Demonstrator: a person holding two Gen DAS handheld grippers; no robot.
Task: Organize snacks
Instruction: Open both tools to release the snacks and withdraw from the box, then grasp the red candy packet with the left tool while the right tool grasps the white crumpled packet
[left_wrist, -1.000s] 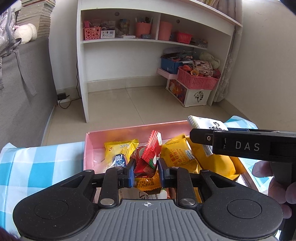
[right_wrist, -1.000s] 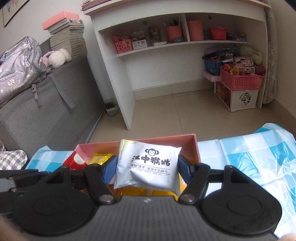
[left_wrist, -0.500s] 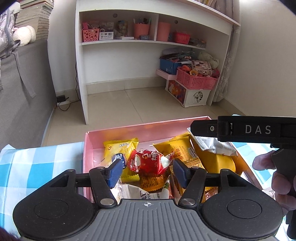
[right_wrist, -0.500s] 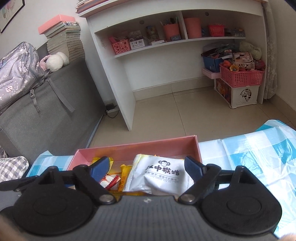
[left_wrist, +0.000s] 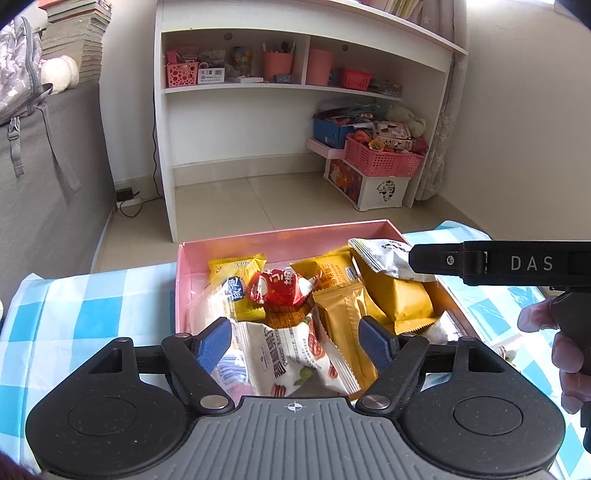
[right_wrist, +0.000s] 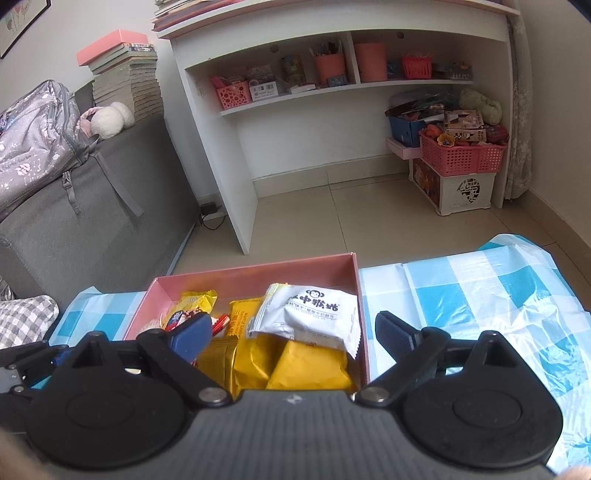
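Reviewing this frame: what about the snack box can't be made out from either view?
- Near end of the pink box: both views, hidden behind the gripper bodies.
- Box floor: covered by packets.
- White monkey packet: left view, partly behind the right gripper.
- Yellow packet label: right view, under the white one.

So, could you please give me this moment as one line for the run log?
left gripper: open, just released red packet | right gripper: open, just released white packet | both packets in pink box

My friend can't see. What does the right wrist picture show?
A pink cardboard box full of snack packets sits on a blue-checked tablecloth, a white monkey-logo biscuit packet lying on top. The right gripper hangs open above it, jaws just widened, holding nothing.
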